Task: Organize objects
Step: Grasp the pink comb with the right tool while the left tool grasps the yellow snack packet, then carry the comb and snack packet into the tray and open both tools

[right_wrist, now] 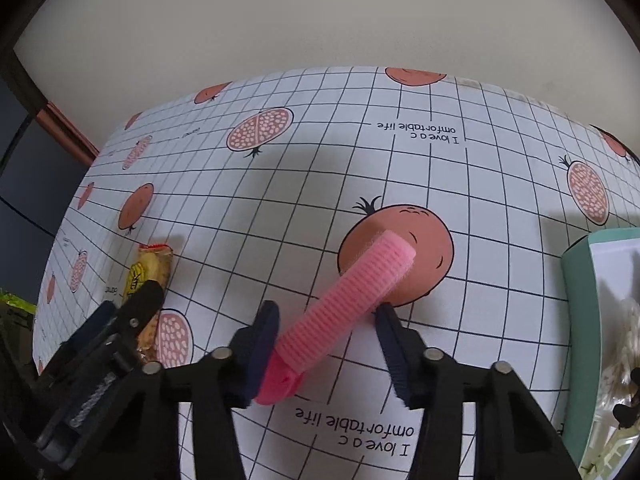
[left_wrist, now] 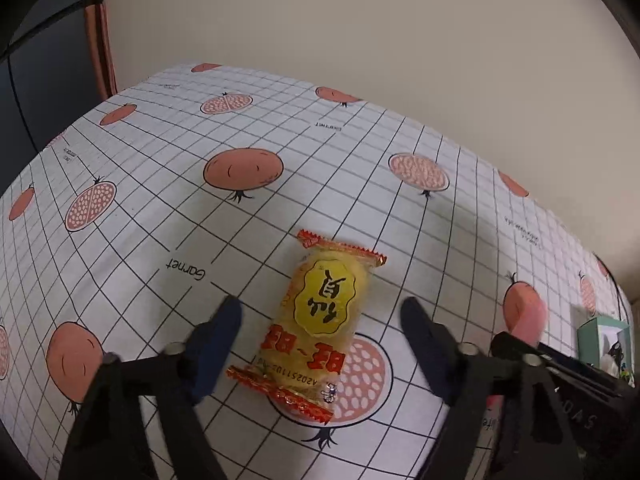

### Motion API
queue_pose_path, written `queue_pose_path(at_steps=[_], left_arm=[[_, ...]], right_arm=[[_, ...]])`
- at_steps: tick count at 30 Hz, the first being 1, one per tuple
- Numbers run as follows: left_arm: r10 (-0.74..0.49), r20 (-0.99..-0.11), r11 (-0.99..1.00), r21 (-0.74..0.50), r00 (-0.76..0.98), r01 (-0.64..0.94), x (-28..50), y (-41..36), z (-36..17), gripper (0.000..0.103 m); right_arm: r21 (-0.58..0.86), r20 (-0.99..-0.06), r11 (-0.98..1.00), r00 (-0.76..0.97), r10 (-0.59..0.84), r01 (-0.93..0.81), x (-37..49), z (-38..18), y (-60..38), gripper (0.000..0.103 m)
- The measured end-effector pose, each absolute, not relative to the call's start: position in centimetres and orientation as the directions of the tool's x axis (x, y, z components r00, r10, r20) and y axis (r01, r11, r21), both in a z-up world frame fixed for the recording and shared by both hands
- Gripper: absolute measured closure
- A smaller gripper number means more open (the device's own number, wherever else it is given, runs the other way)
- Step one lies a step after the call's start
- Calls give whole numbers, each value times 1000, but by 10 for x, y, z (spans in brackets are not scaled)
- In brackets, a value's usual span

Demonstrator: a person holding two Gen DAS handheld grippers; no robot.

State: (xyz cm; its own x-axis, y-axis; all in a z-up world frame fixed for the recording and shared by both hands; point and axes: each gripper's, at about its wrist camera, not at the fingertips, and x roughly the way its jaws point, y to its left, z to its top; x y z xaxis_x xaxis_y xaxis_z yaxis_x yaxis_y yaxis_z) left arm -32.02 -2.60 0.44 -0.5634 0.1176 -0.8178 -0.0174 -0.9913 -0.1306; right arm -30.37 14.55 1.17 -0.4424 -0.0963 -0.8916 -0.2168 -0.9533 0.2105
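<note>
A yellow snack packet (left_wrist: 320, 312) with orange crimped ends lies flat on the pomegranate-print tablecloth (left_wrist: 160, 208). My left gripper (left_wrist: 320, 308) is open, one dark finger on each side of the packet and apart from it. In the right wrist view a pink ribbed hair roller (right_wrist: 352, 300) lies slanted on the cloth between the fingers of my right gripper (right_wrist: 326, 312), which is open; the right fingertip (right_wrist: 384, 314) is at the roller's side. The left gripper (right_wrist: 120, 320) and the packet (right_wrist: 154, 264) show at the left there. The roller (left_wrist: 526, 316) appears blurred in the left wrist view.
A teal box (right_wrist: 576, 320) with a clear window stands at the table's right edge, also visible as the teal box (left_wrist: 600, 332) beyond the right gripper. A pale wall runs behind the table; a dark window frame is at the far left.
</note>
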Motion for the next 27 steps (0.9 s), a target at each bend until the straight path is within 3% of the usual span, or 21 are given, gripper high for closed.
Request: queue_pose_path(at_steps=[3, 6, 14, 22, 27], left_arm=[[117, -829, -991, -133, -548, -10, -321, -27, 2, 53], [117, -829, -991, -133, -546, -9, -320, -26, 2, 61], [130, -835, -989, -150, -535, -5, -315, -22, 6, 64], [129, -846, -989, -146, -518, -9, -298, -14, 9, 64], [171, -859, -977, -210, -482, 28, -278, -17, 8, 64]], right_arm=[[198, -894, -958, -438, -90, -209, -302, 13, 145, 59], [205, -896, -957, -433, -99, -205, -300, 14, 146, 63], [186, -902, -962, -424, -85, -201, -291, 17, 151, 73], [195, -899, -962, -426, -98, -190, -266, 21, 158, 76], [228, -886, -956, -445, -126, -184, -239, 32, 160, 76]])
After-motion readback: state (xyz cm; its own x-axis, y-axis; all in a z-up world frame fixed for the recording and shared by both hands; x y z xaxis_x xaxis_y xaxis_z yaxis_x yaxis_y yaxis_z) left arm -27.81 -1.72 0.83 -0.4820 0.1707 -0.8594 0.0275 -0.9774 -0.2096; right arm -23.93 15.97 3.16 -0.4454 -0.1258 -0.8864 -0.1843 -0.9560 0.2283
